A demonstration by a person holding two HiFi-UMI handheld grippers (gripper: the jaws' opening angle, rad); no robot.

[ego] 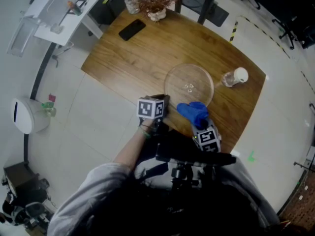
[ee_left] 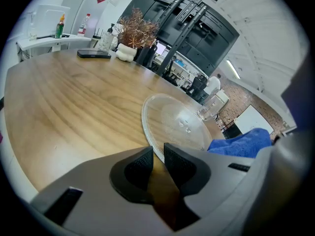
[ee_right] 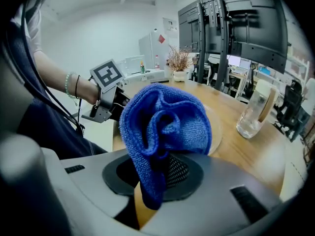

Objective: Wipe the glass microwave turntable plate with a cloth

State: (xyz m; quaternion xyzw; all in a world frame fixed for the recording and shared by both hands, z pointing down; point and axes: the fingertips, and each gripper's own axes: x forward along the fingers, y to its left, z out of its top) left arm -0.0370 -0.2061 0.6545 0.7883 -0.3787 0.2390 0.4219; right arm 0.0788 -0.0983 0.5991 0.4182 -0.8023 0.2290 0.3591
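— Wiping hasn't started, I'd judge; the right gripper [ee_right: 158, 175] is clamped on a bunched blue cloth [ee_right: 165, 122], poised beside the near edge of the glass plate [ego: 189, 85], which lies flat on the wooden table [ego: 128, 58].
— And the left gripper [ee_left: 157, 154]?
— Jaws drawn nearly together at the rim, seemingly pinching it steady; next, lower the cloth onto the glass and sweep.
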